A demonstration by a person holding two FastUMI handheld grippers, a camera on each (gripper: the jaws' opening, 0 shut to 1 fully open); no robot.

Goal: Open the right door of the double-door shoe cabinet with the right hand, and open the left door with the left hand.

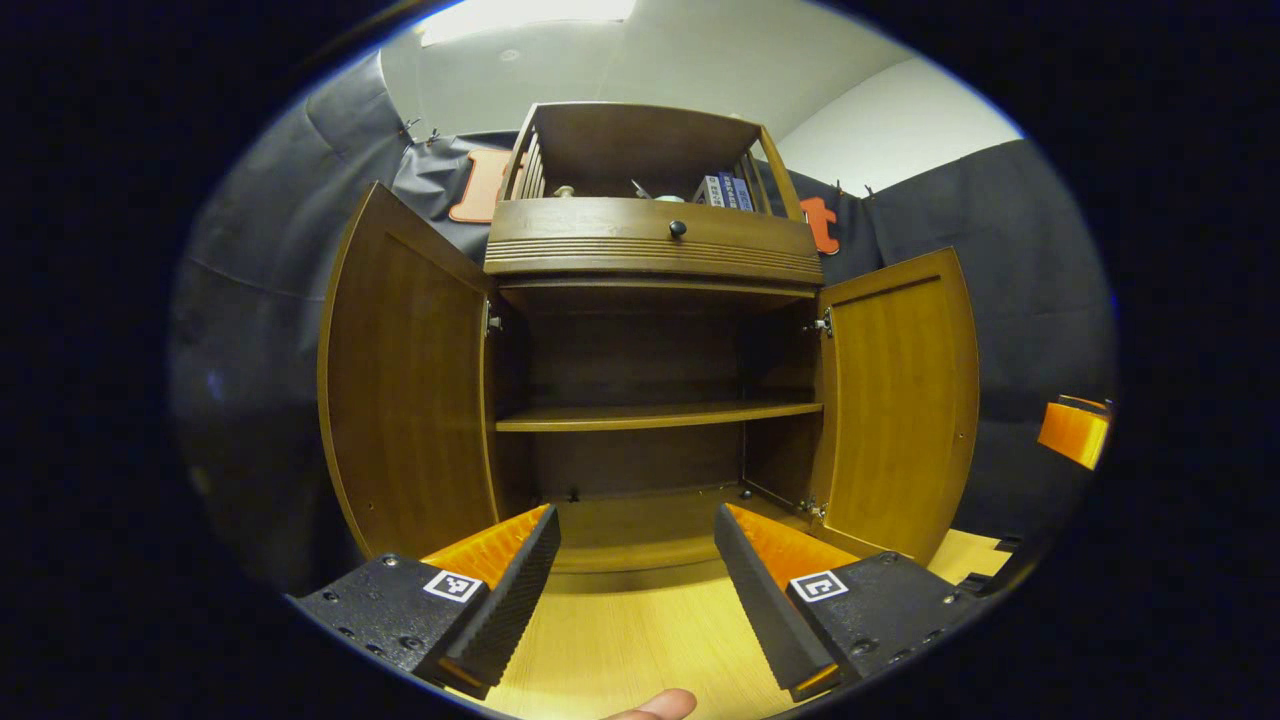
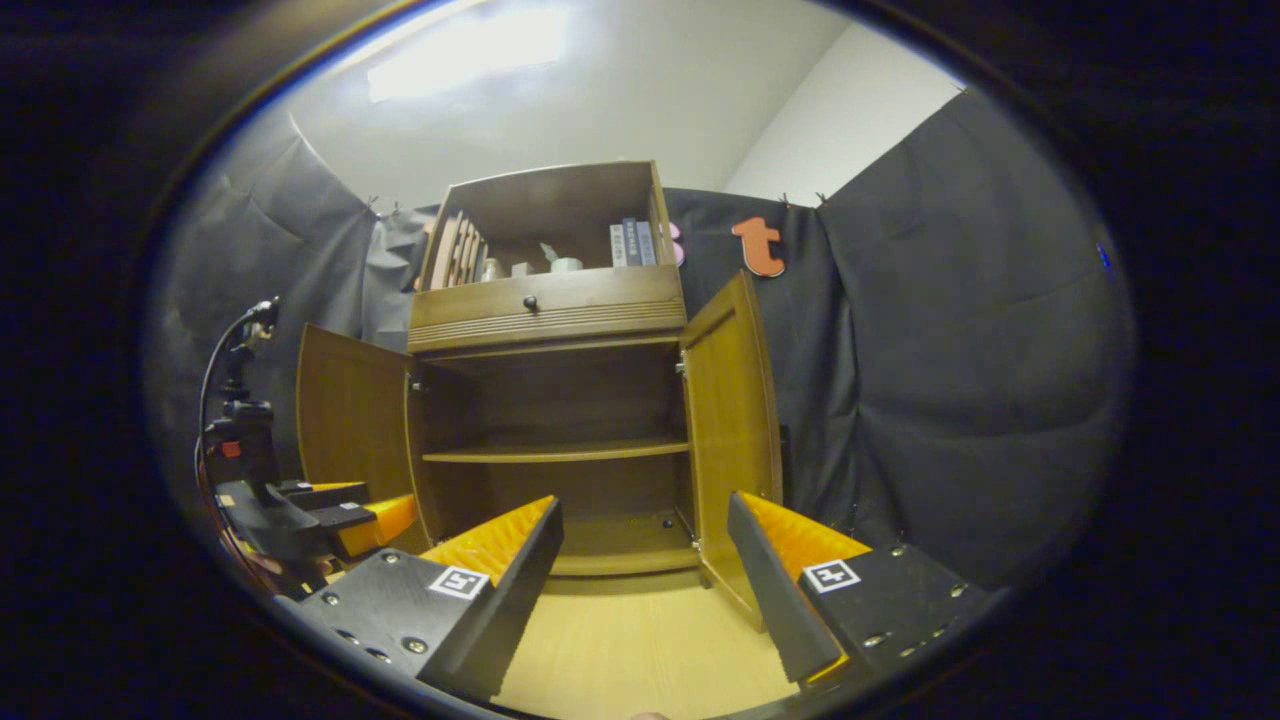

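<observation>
Both brown wooden doors of the double-door shoe cabinet (image 1: 650, 400) stand swung wide, left door (image 1: 405, 380) at nine o'clock, right door (image 1: 900, 400) at three, so nothing seems left, and the left tool (image 1: 637, 545) and right tool (image 2: 645, 530) gape empty over the pale wooden surface (image 1: 640, 640).

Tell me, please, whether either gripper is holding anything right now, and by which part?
Nothing is held: the left gripper and right gripper are open, short of the cabinet.
</observation>
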